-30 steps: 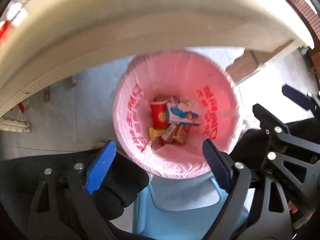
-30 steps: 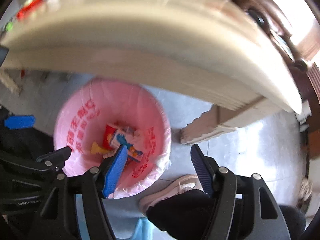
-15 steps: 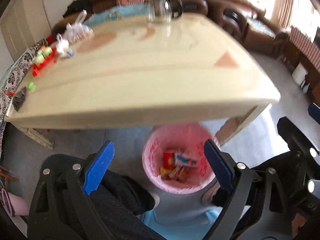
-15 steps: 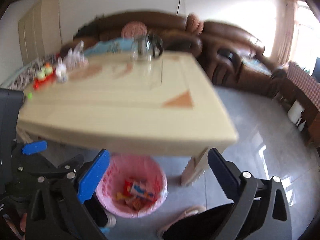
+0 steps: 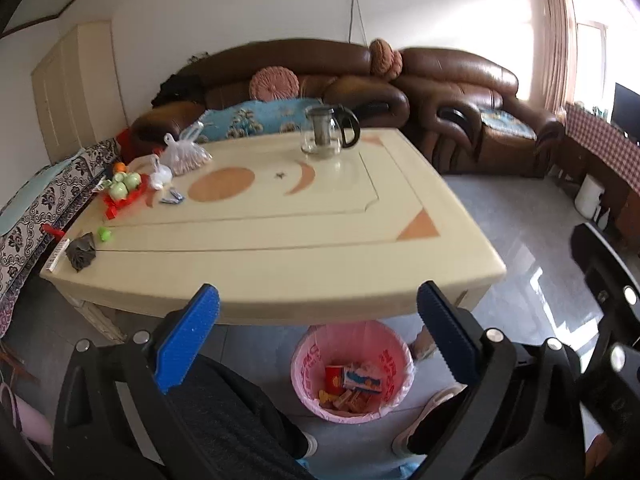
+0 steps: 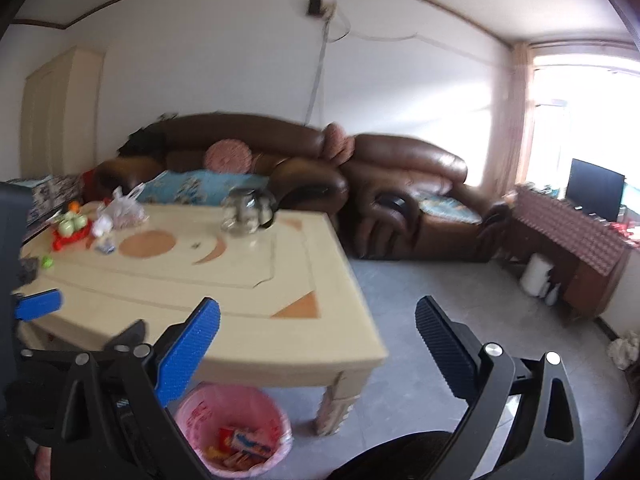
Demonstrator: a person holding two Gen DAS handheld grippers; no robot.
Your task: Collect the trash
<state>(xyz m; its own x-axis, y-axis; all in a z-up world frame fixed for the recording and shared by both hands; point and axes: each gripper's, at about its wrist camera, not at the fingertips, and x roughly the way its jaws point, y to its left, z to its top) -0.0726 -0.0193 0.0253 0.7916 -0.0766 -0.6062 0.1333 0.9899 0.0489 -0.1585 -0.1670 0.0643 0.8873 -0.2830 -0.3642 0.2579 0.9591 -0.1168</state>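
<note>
Left gripper (image 5: 318,340) jaws are opening, empty; right gripper (image 6: 318,354) stands wide, empty. Wrappers (image 5: 352,386) lie in the pink-lined bin (image 5: 394,360), lower centre, parked below the table (image 5: 280,264) edge for drops.

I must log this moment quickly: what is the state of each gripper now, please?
Left gripper: fingers opening, nothing between them.
Right gripper: open, holding nothing.
</note>
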